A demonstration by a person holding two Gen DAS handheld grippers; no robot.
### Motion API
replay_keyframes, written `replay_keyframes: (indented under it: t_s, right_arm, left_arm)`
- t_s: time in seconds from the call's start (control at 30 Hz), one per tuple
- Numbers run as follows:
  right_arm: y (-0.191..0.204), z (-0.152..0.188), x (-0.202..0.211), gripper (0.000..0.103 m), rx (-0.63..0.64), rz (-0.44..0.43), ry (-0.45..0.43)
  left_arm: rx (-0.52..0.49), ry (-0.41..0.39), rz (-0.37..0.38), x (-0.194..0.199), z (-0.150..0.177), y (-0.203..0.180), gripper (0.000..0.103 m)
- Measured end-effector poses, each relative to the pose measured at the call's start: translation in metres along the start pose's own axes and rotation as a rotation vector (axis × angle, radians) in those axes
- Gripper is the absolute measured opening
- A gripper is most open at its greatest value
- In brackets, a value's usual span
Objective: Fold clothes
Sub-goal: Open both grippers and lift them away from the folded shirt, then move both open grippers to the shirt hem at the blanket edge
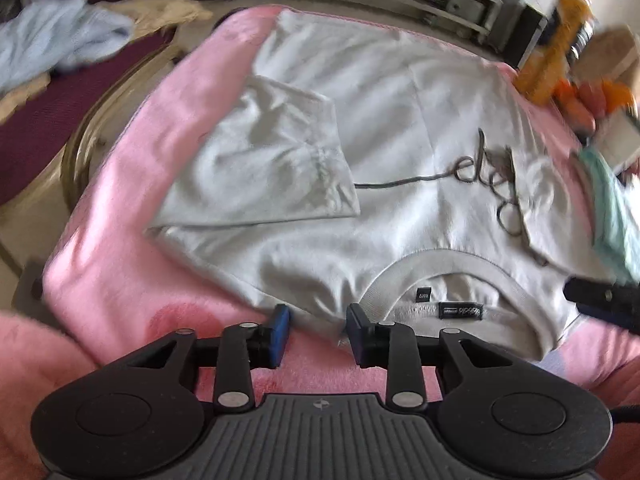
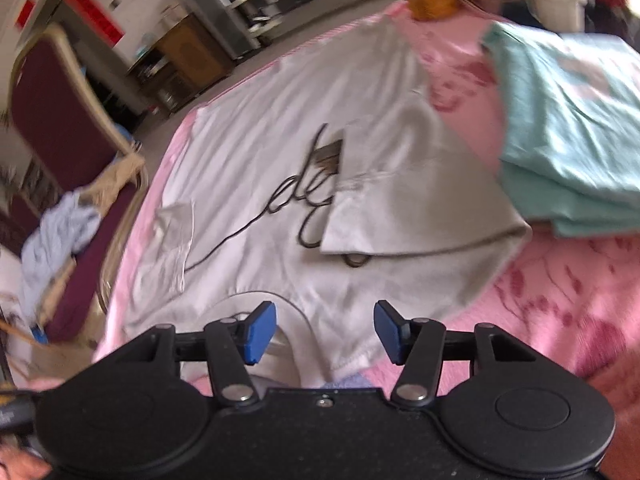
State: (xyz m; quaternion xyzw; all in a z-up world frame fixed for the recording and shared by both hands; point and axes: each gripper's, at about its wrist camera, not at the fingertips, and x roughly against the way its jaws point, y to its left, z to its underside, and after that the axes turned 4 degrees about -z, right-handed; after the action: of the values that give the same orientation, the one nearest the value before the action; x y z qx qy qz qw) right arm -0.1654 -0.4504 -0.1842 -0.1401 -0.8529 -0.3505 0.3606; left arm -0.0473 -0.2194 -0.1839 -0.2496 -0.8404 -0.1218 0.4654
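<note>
Left wrist view: the white shirt (image 1: 400, 152) lies flat and face up on the pink blanket (image 1: 132, 200), collar (image 1: 436, 268) nearest the camera, its label showing inside the neck. One sleeve (image 1: 272, 160) is folded in over the chest, and the far sleeve is folded in too, covering part of the dark script print (image 1: 492, 176). The left gripper (image 1: 318, 330) sits low at the shirt's shoulder edge, blue pads (image 1: 280, 330) a little apart, with the hem of the cloth lying in the gap; I can't see the pads pressing it, so they're parted, nothing pinched. At the right edge a dark bit of the other gripper pokes in beside a mint garment (image 1: 612, 216). Far left, a chair (image 1: 80, 92) carries a pale blue cloth (image 1: 52, 48); an orange toy (image 1: 560, 60) blurs at the top right. Right wrist view: same shirt (image 2: 248, 152) from the other shoulder, the folded sleeve (image 2: 412, 200) lying across the print (image 2: 296, 196). The right gripper (image 2: 325, 332) hovers over the shoulder and collar edge, fingers spread wide, blue pads (image 2: 262, 332) clear of the fabric, gripping nothing. The folded mint garment (image 2: 568, 128) rests on the blanket (image 2: 560, 300) just beside the shirt on the right. The maroon chair (image 2: 52, 120) stands at left with the blue cloth (image 2: 56, 248) heaped on its seat.
</note>
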Motion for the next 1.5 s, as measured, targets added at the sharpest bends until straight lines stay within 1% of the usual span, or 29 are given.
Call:
replay_keyframes:
  t_s: [0.03,0.07,0.1,0.13,0.17,0.2,0.23,0.3,0.33,0.43,0.5,0.57,0.63,0.73,0.9,0.97,1.0,1.03,1.1,1.17,1.2,1.23,1.27,1.3,1.37,1.4,1.43,1.47,1.5]
  right_arm:
    - [0.003,0.001,-0.004,0.050,0.029,0.021,0.013]
    - [0.006,0.003,-0.009,0.049,0.058,0.044,0.027]
    - [0.007,0.005,-0.013,0.047,0.086,0.074,0.062]
    - [0.008,0.006,-0.017,0.040,0.114,0.104,0.095]
    - [0.011,0.007,-0.016,0.037,0.140,0.131,0.109]
    - [0.014,0.007,-0.014,0.037,0.162,0.157,0.122]
    - [0.013,0.007,-0.012,0.037,0.150,0.162,0.132]
    - [0.010,0.008,-0.006,0.038,0.122,0.174,0.144]
    - [0.005,0.009,-0.003,0.038,0.095,0.175,0.141]
    - [-0.009,0.007,0.013,0.039,0.004,0.098,0.067]
    - [-0.013,0.002,0.023,0.040,-0.033,0.081,-0.005]
    - [-0.018,-0.002,0.031,0.040,-0.058,0.076,-0.069]
    - [-0.023,-0.003,0.032,0.040,-0.081,0.080,-0.106]
    - [-0.030,-0.006,0.024,0.040,-0.117,0.071,-0.107]
    - [-0.038,-0.013,0.005,0.040,-0.170,0.039,-0.080]
    - [-0.041,-0.017,-0.001,0.040,-0.194,0.007,-0.069]
    - [-0.044,-0.019,-0.004,0.040,-0.208,-0.011,-0.058]
    - [-0.048,-0.019,-0.008,0.040,-0.230,-0.020,-0.042]
    - [-0.057,-0.019,-0.016,0.040,-0.276,-0.040,-0.012]
    - [-0.068,-0.019,-0.016,0.028,-0.325,-0.041,-0.012]
    - [-0.072,-0.020,-0.014,0.016,-0.339,-0.012,-0.009]
    - [-0.075,-0.020,-0.010,0.005,-0.338,0.045,-0.021]
    - [-0.078,-0.020,-0.006,0.003,-0.339,0.088,-0.039]
    - [-0.081,-0.019,-0.003,0.002,-0.341,0.128,-0.056]
    - [-0.085,-0.018,0.001,0.003,-0.365,0.126,-0.062]
    - [-0.085,-0.016,0.002,0.008,-0.366,0.122,-0.065]
    - [-0.083,-0.015,0.005,0.016,-0.360,0.119,-0.075]
    - [-0.081,-0.013,0.008,0.021,-0.348,0.115,-0.089]
    - [-0.076,-0.012,0.012,0.027,-0.323,0.110,-0.108]
  left_arm:
    - [-0.035,-0.006,0.003,0.001,0.001,-0.005,0.029]
    - [-0.053,0.008,0.032,0.001,0.002,-0.008,0.029]
    - [-0.073,0.028,0.062,0.002,0.005,-0.011,0.034]
    - [-0.101,0.042,0.072,0.003,0.007,-0.015,0.033]
    - [-0.130,0.057,0.077,0.003,0.010,-0.019,0.033]
    - [-0.152,0.067,0.076,0.004,0.013,-0.022,0.033]
    - [-0.157,0.070,0.080,0.005,0.014,-0.022,0.033]
    - [-0.125,0.071,0.103,0.009,0.012,-0.016,0.032]
    - [-0.086,0.056,0.123,0.014,0.010,-0.009,0.032]
    - [0.042,-0.043,0.131,0.033,-0.002,0.018,0.032]
    - [0.133,-0.104,0.097,0.041,-0.009,0.037,0.032]
    - [0.216,-0.136,0.033,0.041,-0.015,0.056,0.030]
    - [0.270,-0.132,-0.017,0.037,-0.020,0.070,0.029]
    - [0.310,-0.098,-0.026,0.024,-0.026,0.078,0.028]
    - [0.254,-0.038,0.005,0.001,-0.037,0.067,0.028]
    - [0.225,0.005,0.013,-0.009,-0.038,0.063,0.028]
    - [0.213,0.024,-0.012,-0.014,-0.038,0.062,0.030]
    - [0.194,0.036,-0.059,-0.018,-0.037,0.060,0.030]
    - [0.145,0.040,-0.194,-0.022,-0.035,0.058,0.024]
    - [0.116,0.036,-0.264,-0.022,-0.034,0.059,0.024]
    - [0.113,0.035,-0.294,-0.023,-0.034,0.061,0.031]
    - [0.109,0.033,-0.325,-0.024,-0.033,0.062,0.032]
    - [0.110,0.033,-0.339,-0.023,-0.033,0.064,0.032]
    - [0.117,0.034,-0.332,-0.022,-0.032,0.066,0.032]
    - [0.131,0.027,-0.320,-0.019,-0.030,0.069,0.031]
    - [0.142,0.016,-0.317,-0.015,-0.027,0.070,0.030]
    - [0.153,0.006,-0.314,-0.011,-0.025,0.071,0.030]
    - [0.164,-0.010,-0.305,-0.006,-0.022,0.072,0.029]
    - [0.174,-0.033,-0.283,0.000,-0.020,0.072,0.026]
